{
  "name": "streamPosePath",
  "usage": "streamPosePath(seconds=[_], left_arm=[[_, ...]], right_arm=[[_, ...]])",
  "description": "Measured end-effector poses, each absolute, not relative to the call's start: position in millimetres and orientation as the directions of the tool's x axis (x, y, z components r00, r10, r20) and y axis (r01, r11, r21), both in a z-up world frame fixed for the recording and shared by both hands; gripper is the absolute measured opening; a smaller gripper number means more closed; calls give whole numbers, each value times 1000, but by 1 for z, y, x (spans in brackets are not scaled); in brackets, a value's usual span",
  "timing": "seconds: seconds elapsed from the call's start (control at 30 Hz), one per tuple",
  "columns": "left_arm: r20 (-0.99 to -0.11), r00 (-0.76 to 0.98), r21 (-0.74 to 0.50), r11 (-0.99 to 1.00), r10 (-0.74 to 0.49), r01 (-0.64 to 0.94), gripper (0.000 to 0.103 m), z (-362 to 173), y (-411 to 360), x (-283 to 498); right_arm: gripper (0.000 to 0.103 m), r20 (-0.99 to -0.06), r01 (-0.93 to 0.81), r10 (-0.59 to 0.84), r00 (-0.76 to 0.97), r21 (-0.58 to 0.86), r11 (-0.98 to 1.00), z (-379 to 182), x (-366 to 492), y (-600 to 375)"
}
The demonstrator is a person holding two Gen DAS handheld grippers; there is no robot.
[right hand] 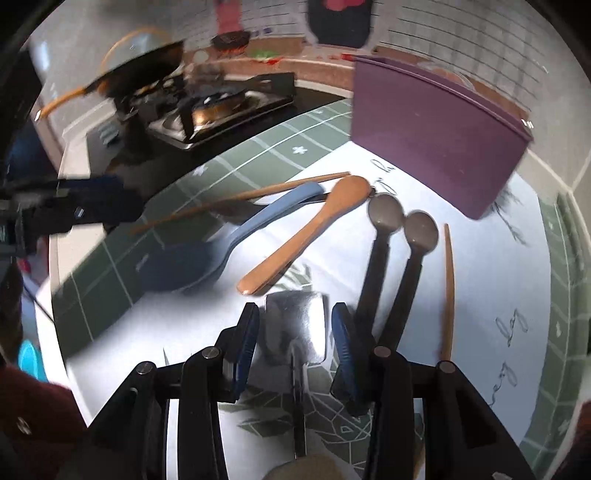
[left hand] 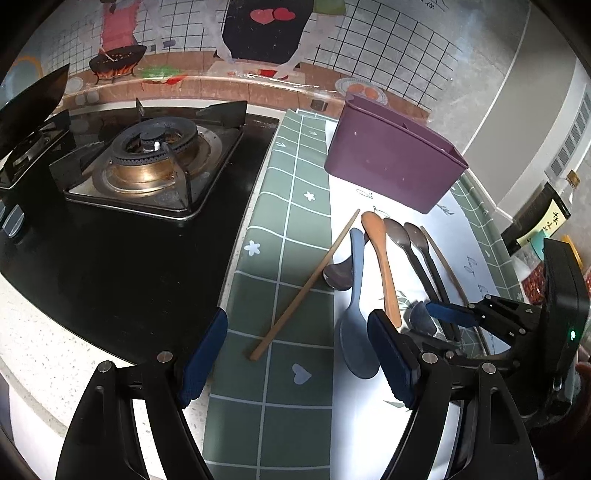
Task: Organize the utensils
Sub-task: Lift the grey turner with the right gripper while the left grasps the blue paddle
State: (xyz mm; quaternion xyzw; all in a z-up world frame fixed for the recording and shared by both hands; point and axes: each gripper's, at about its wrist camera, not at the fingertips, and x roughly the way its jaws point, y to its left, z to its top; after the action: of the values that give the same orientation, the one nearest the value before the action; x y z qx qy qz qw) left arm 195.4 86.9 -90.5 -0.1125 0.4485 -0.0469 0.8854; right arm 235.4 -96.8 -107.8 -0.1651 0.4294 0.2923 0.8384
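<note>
The left gripper (left hand: 297,354) hangs with jaws apart over the green grid mat (left hand: 291,258), gripping nothing — free to assist. Rightward, the right gripper (right hand: 294,332) straddles the shiny steel spatula blade (right hand: 297,328), pads wide and seemingly not pressing — likely lining up a pick. It lies flat beside the loose spoons, near the purple plastic holder (right hand: 436,140).

We see a kitchen counter of pale speckled stone (left hand: 33,354) with a black glass gas hob (left hand: 147,236) set into it, one burner (left hand: 155,147) bare. Behind it runs a white-tiled wall (left hand: 399,48) with dark grid lines and a cartoon cooking mural (left hand: 258,33). A green checked mat (left hand: 280,258) covers the counter, and daylight glares off its white part.
</note>
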Motion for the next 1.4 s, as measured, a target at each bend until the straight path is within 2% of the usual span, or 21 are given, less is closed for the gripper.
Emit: streamPosePath(seconds=[0.1,0.13,0.3,0.43,0.47,0.57,0.77,0.9,1.07,1.17,1.4], left_arm=[[-789,586,-239,971,-183,-19,78,-92,87,197],[-794,579,-240,971,-185,-20,78,-92,86,198],[-830,519,-231,973,-202,9,78,-98,75,203],[-823,538,-165,983,-183,82,77,-96,52,196],[-817,550,-150,985,-173,88,76,-95,48,195],[-809,555,-160,981,-193,109,62,-97,35,194],[-817,552,-102,985,-164,141,58,-112,17,198],[-831,543,-54,989,-121,139,46,-119,7,205],[-835,542,-42,993,-94,107,44,-124,9,206],[-833,548,-35,996,-77,86,35,-124,12,207],[-811,573,-82,993,-116,84,35,-114,21,202]], right_arm=[[36,-819,-635,365,444,0,773,-108,238,-100],[29,-819,-629,359,448,-4,777,-108,239,-101],[29,-802,-567,338,493,-1,824,-100,239,-117],[29,-764,-458,334,552,57,887,-82,237,-152],[29,-757,-430,328,565,69,900,-78,236,-161],[29,-748,-358,310,587,104,928,-72,235,-182],[29,-748,-293,289,597,132,947,-68,231,-202],[29,-739,-297,302,602,144,944,-67,226,-203],[29,-736,-297,310,601,155,942,-67,223,-203],[29,-737,-293,305,603,151,944,-68,221,-204],[29,-727,-301,305,615,141,943,-64,215,-206]])
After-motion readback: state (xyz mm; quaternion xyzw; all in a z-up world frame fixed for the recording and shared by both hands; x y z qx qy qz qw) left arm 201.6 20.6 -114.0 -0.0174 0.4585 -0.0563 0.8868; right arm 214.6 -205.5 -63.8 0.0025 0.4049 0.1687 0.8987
